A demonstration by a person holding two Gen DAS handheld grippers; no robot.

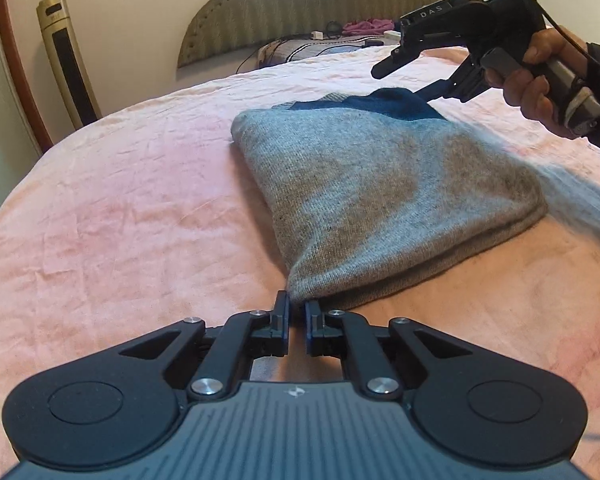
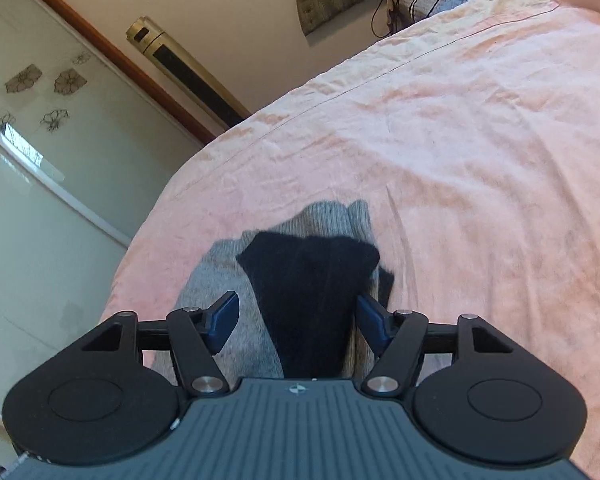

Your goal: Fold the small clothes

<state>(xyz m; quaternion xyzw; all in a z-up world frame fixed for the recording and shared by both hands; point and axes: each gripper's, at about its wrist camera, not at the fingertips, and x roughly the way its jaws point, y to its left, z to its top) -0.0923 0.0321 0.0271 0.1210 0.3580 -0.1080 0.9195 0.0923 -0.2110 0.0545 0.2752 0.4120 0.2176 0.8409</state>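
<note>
The grey knit garment (image 1: 380, 184) lies folded over on the pink bedspread (image 1: 120, 200), with its dark navy band (image 1: 396, 104) at the far end from the left wrist view. The left hand-held gripper (image 1: 298, 312) is nearly closed, its pads pinching the near corner of the grey knit right at the bedspread. The right hand-held gripper (image 2: 296, 312) stands with its jaws apart; the navy band (image 2: 312, 280) lies between them, but the pads do not press on it, so it holds nothing. In the left wrist view that same tool (image 1: 420, 76) hangs just above the navy end, carried by a person's hand (image 1: 540, 80).

The step in hand looks like setting up the next fold, with one corner pinned and the other end not yet taken. To do it well, the left grip should stay firm and low so the corner does not slip out of the thin pinch. The right jaws ought to come down squarely over the navy edge and take both layers, not just the top one. Then both ends should lift together, keeping the knit taut enough that the earlier fold does not slide open. The soft bedspread may bunch up, so avoid catching it.
</note>
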